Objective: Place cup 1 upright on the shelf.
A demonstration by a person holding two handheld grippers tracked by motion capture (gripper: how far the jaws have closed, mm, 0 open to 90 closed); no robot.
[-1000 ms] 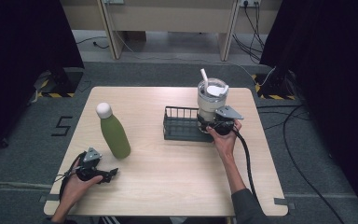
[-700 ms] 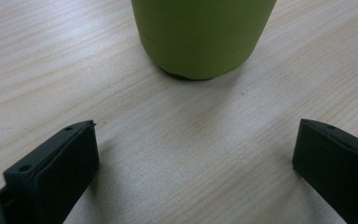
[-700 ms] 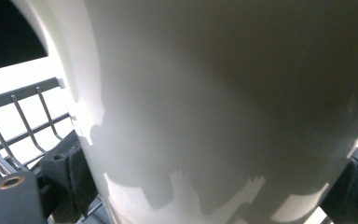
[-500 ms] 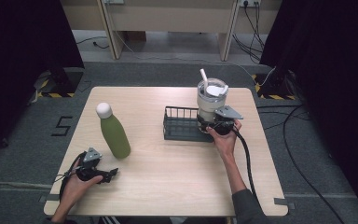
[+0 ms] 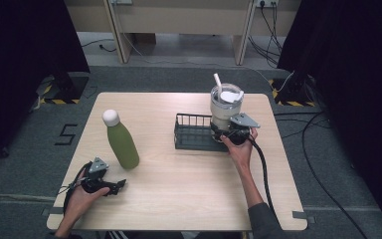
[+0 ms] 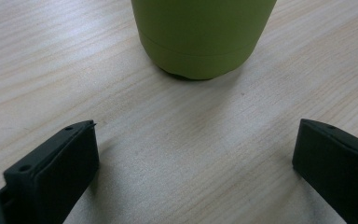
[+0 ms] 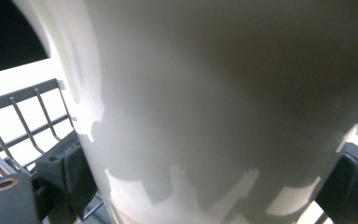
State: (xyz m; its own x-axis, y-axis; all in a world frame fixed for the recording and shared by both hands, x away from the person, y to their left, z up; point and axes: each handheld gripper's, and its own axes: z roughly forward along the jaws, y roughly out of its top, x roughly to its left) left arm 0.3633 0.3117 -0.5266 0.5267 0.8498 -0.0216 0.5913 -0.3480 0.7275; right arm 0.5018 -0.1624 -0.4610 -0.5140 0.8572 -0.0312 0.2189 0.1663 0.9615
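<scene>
A white tumbler (image 5: pixel 225 107) with a lid and straw stands upright in the right end of a dark wire rack (image 5: pixel 191 137). My right gripper (image 5: pixel 224 133) is shut on its lower body. In the right gripper view the tumbler (image 7: pixel 223 107) sits between the two jaws of this gripper (image 7: pixel 209 177), both pressed to its sides, with the rack's bars (image 7: pixel 23 112) at the left. A green bottle (image 5: pixel 122 142) with a white cap stands at the left. My left gripper (image 5: pixel 117 186) rests open on the table in front of it, its jaws spread wide of the bottle's base (image 6: pixel 203 37).
The wooden table (image 5: pixel 189 199) has bare room in the middle and along the front. Dark curtains flank the space, and cables run over the grey floor to the right. A desk's legs stand beyond the far edge.
</scene>
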